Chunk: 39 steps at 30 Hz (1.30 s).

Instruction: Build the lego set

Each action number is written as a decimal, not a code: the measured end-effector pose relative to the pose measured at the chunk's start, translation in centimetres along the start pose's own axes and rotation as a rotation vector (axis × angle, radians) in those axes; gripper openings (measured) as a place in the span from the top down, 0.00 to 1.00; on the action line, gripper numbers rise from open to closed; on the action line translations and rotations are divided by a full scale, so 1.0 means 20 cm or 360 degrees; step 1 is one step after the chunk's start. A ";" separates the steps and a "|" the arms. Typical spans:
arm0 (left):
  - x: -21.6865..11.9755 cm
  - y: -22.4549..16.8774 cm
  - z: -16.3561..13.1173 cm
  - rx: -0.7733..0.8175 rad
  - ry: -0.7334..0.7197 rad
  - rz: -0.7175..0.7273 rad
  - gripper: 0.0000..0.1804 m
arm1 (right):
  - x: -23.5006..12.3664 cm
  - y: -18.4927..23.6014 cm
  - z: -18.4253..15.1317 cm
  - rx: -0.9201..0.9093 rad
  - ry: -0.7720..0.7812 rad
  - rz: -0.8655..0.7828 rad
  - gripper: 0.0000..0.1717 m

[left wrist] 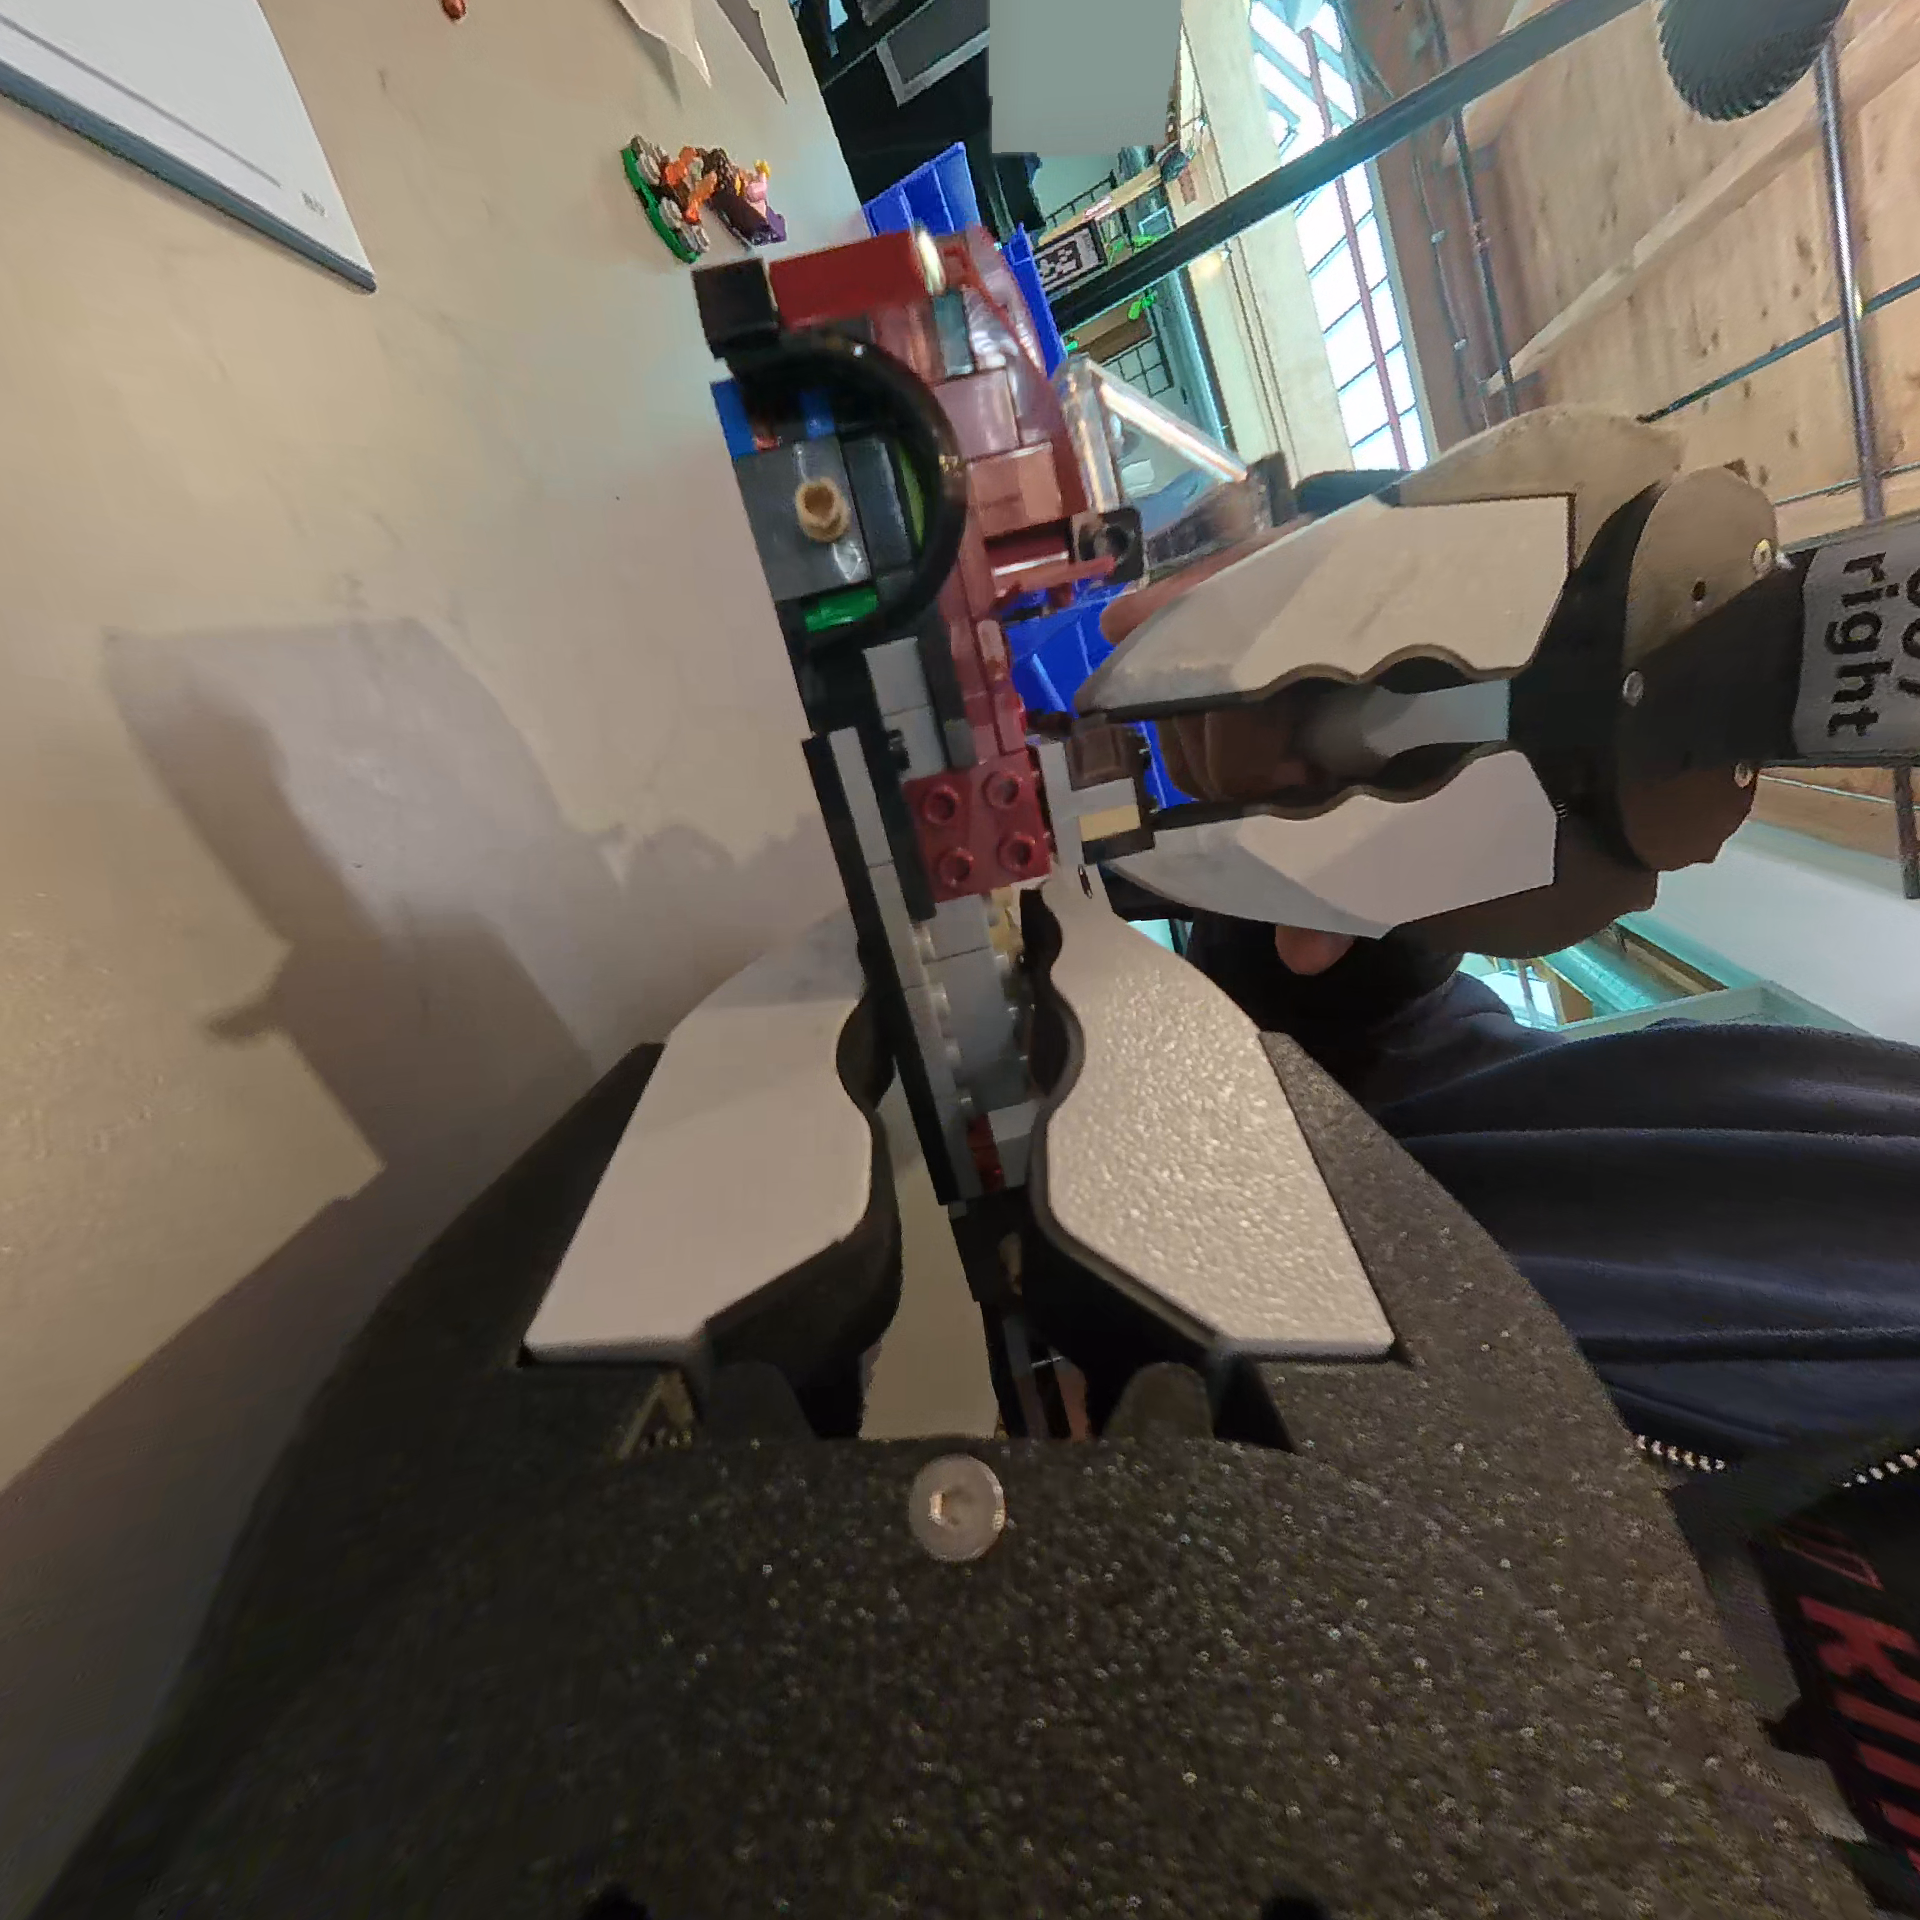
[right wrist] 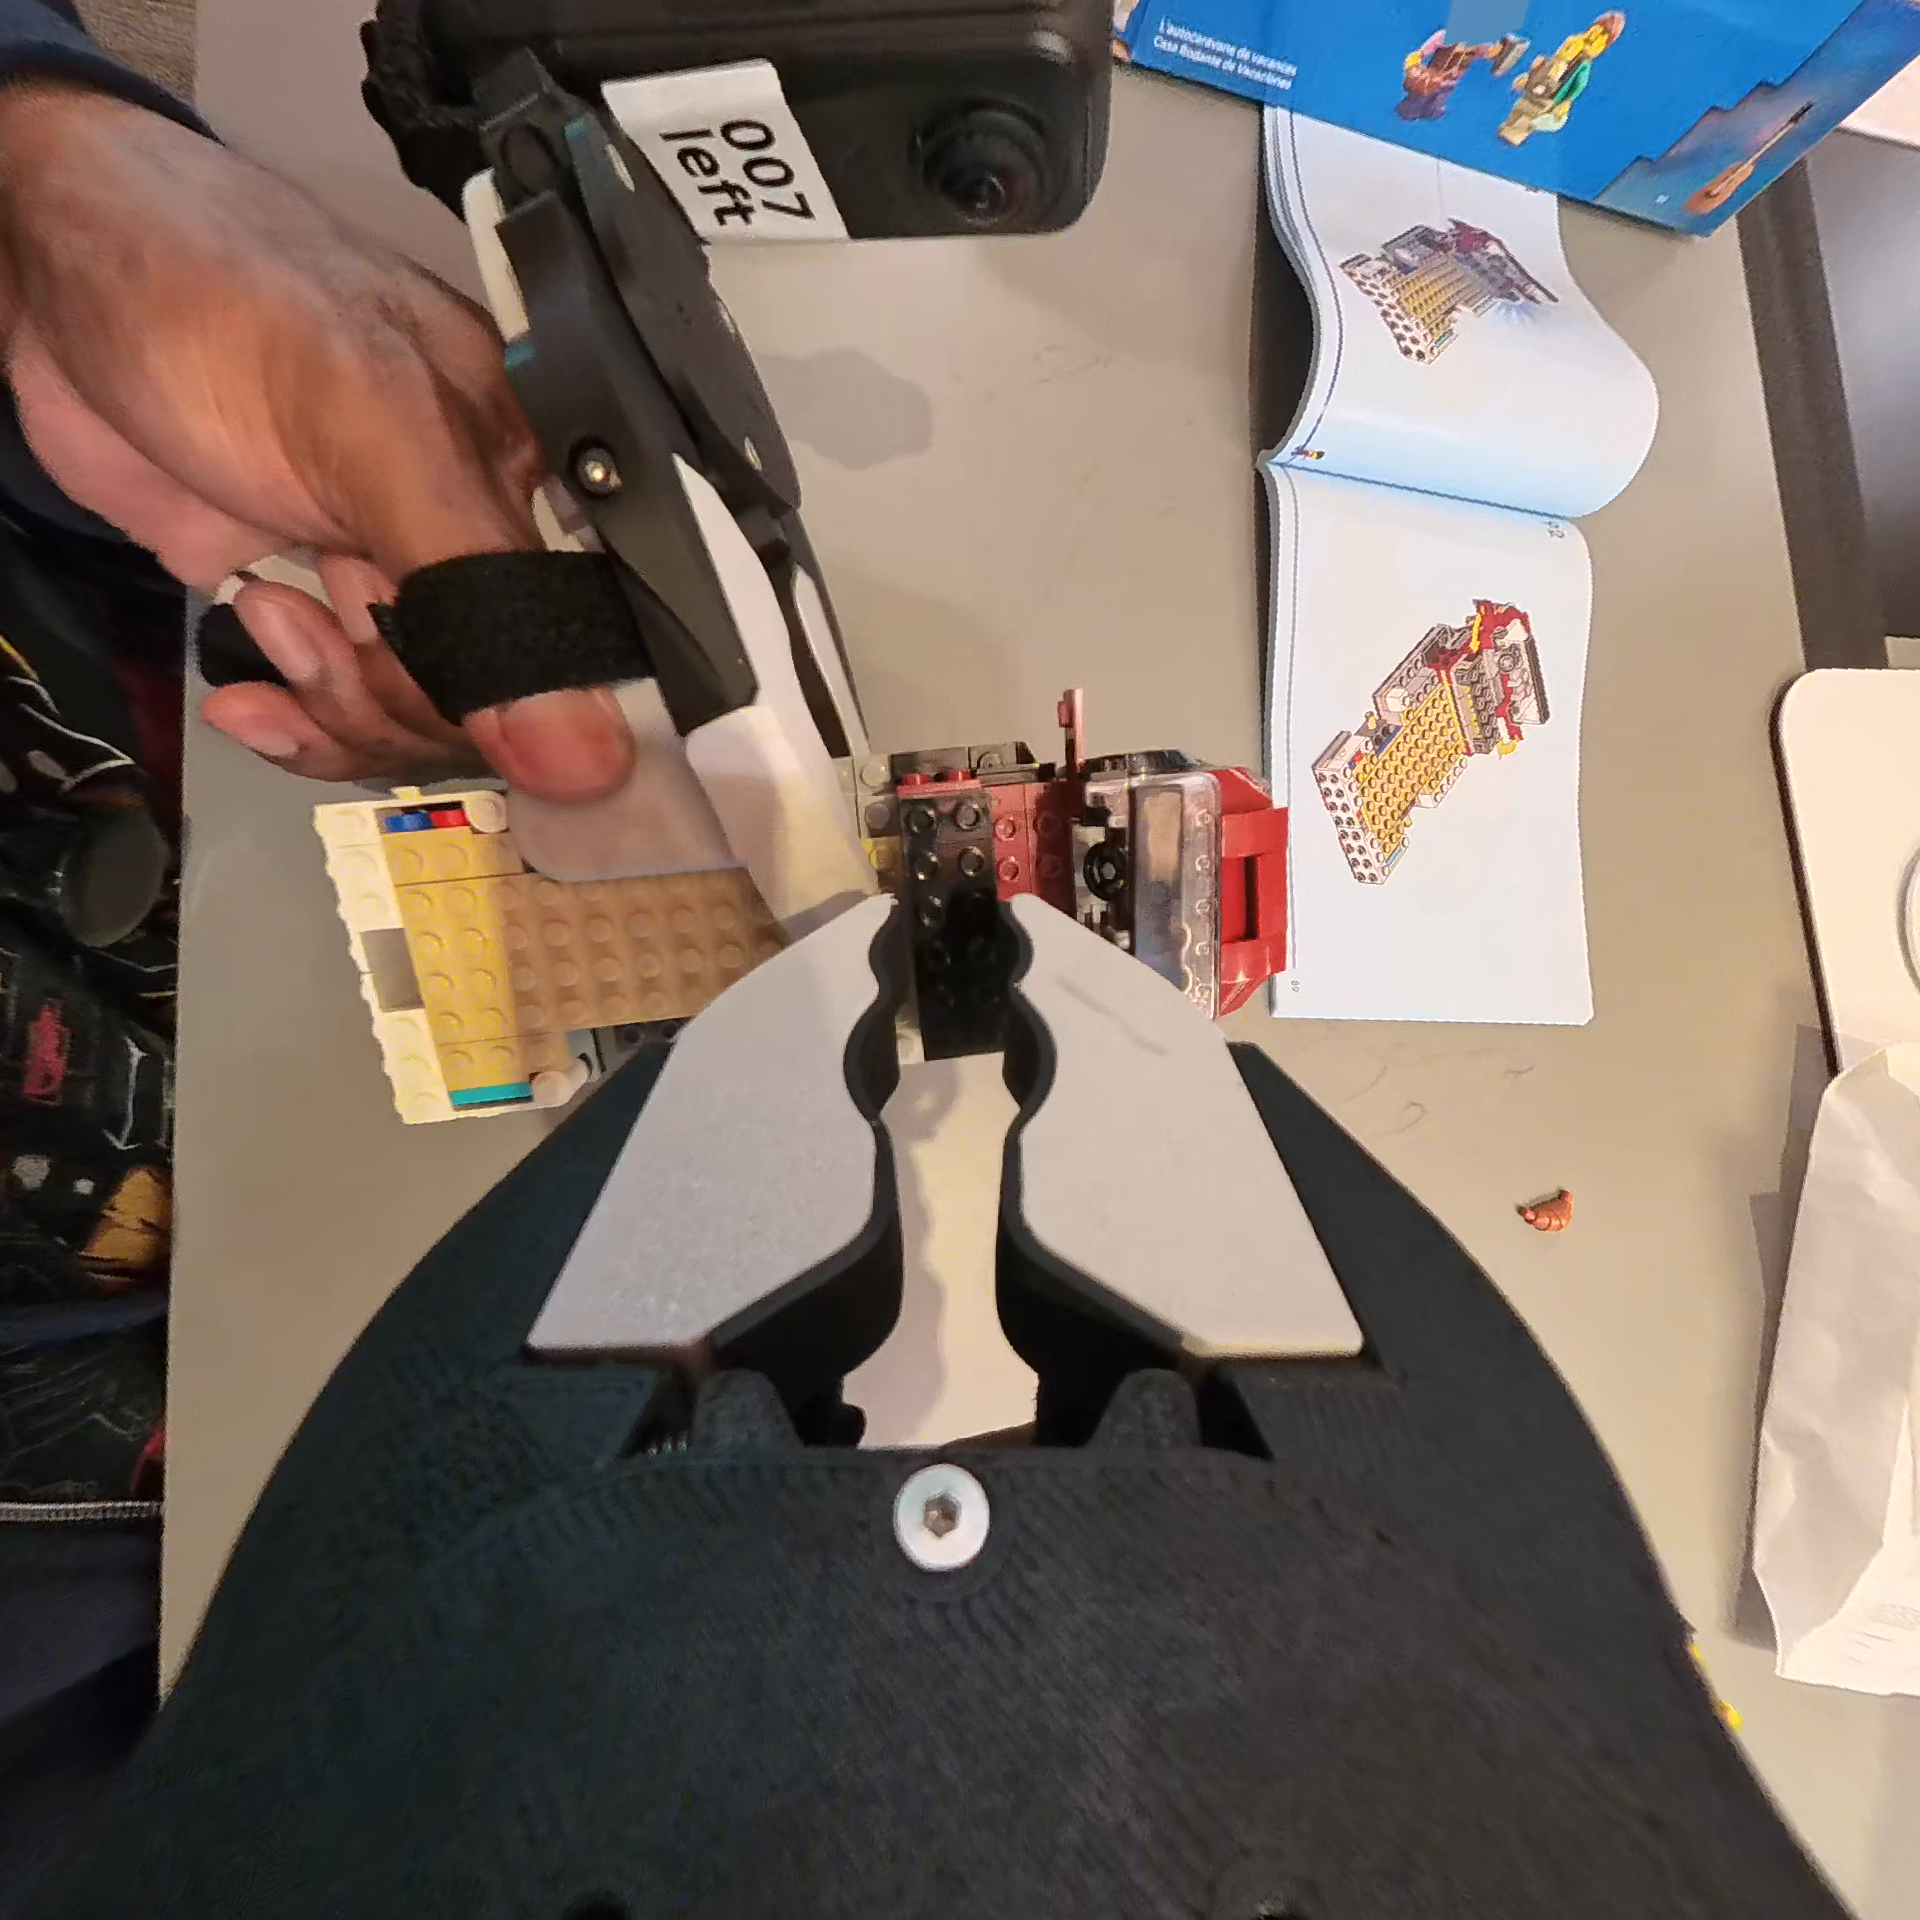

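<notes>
Right wrist view: right gripper (right wrist: 951,935) jaws clamp black brick (right wrist: 956,925) over toy truck (right wrist: 1091,883); left gripper (right wrist: 821,831), 11 o'clock, grips truck. Risk: skewed push, studs misalign, truck cracks apart.

Lying on the table (right wrist: 1039,468) are one brick model (right wrist: 644,956), one open booklet (right wrist: 1455,644), one blue box (right wrist: 1507,94), one white bag (right wrist: 1849,1351), one tiny orange piece (right wrist: 1548,1210); two grippers (right wrist: 951,914) (right wrist: 821,831) are showing.
</notes>
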<state>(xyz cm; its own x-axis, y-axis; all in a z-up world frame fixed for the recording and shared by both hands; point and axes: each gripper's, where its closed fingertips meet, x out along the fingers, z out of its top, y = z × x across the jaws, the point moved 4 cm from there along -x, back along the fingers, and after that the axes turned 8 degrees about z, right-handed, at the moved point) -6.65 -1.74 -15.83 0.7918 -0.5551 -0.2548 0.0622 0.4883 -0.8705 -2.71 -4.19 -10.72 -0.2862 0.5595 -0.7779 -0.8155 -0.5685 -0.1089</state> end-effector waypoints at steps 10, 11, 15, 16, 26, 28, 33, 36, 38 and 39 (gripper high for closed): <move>0.01 0.04 0.00 -0.0080 -0.0039 -0.0022 0.88 | 0.02 0.00 0.00 -0.0034 -0.0005 -0.0061 0.91; 0.01 0.04 0.00 -0.0081 -0.0039 -0.0022 0.88 | 0.02 0.00 0.00 -0.0036 -0.0015 -0.0064 0.91; 0.01 0.04 0.00 -0.0085 -0.0048 -0.0016 0.88 | 0.01 0.01 0.01 -0.0048 -0.0036 -0.0075 0.90; 0.01 0.04 0.00 -0.0089 -0.0056 -0.0022 0.88 | 0.02 0.01 0.01 -0.0047 -0.0030 -0.0068 0.91; 0.01 0.05 0.00 -0.0141 -0.0028 -0.0057 0.88 | 0.03 0.01 0.01 -0.0063 -0.0039 -0.0046 0.91; 0.01 0.05 -0.01 -0.0158 -0.0013 -0.0065 0.88 | 0.04 0.01 0.01 -0.0095 -0.0031 -0.0050 0.91; 0.01 0.06 -0.01 -0.0172 0.0012 -0.0063 0.88 | 0.04 0.01 0.01 -0.0209 -0.0012 -0.0026 0.99; 0.01 0.05 -0.02 -0.0161 0.0027 -0.0071 0.88 | 0.05 0.02 0.01 -0.0311 0.0037 -0.0041 1.00; 0.01 0.05 -0.01 -0.0170 0.0024 -0.0084 0.88 | 0.07 0.03 0.01 -0.0329 0.0072 -0.0043 1.00; 0.01 0.05 -0.01 -0.0180 0.0023 -0.0088 0.88 | 0.08 0.03 0.01 -0.0335 0.0076 -0.0051 1.00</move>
<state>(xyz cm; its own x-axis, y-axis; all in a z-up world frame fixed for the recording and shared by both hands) -6.53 -1.53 -16.90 0.7803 -0.5889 -0.2105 0.0360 0.3783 -0.9250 -3.67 -3.51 -11.91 -0.2334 0.5530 -0.7998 -0.6994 -0.6669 -0.2570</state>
